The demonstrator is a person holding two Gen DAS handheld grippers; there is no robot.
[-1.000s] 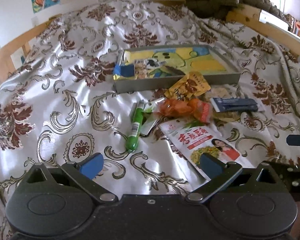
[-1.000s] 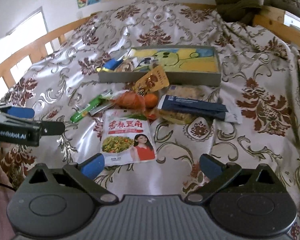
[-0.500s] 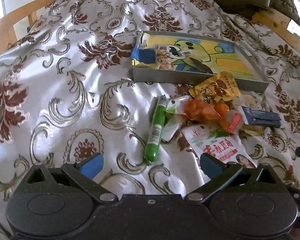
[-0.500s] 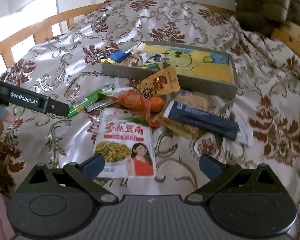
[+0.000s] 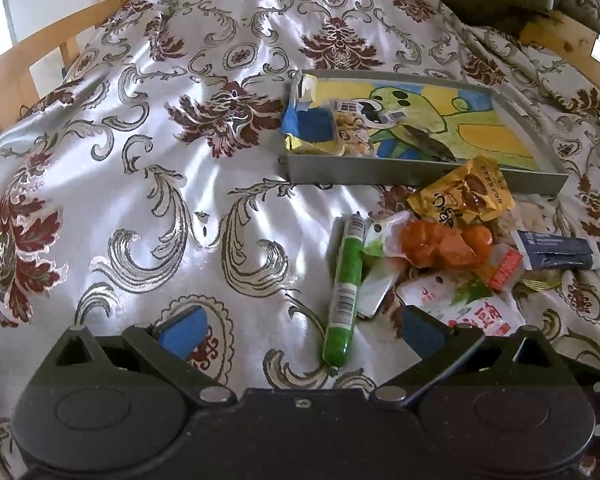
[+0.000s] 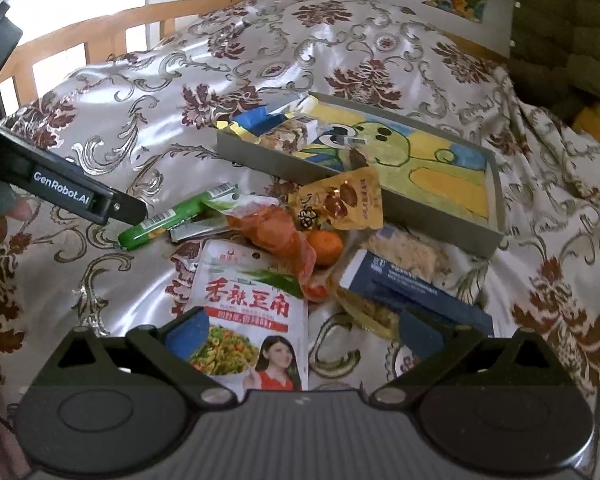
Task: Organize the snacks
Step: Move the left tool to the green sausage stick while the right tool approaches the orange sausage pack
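A grey tray (image 5: 420, 170) with a cartoon lining lies on the bed and holds a blue packet (image 5: 312, 122) and a small snack pack (image 5: 354, 132) at its left end; the tray also shows in the right wrist view (image 6: 440, 216). In front of it lies a pile: a green stick (image 5: 346, 288), an orange bag (image 5: 440, 244), a yellow pouch (image 5: 464, 198), a dark blue packet (image 5: 556, 248) and a white tofu pouch (image 6: 248, 316). My left gripper (image 5: 300, 330) is open, just short of the green stick. My right gripper (image 6: 302, 330) is open over the tofu pouch.
The bed has a shiny floral cover (image 5: 140, 200) and wooden rails at the left (image 5: 28, 64) and far right (image 5: 560, 40). A dark quilted bundle (image 6: 572, 32) sits at the back right. The left gripper's side (image 6: 72, 196) shows in the right wrist view.
Both grippers have moved forward and lower toward the snack pile. The green stick now lies between the left fingers' line, and the tofu pouch sits under the right gripper. Both stay open.
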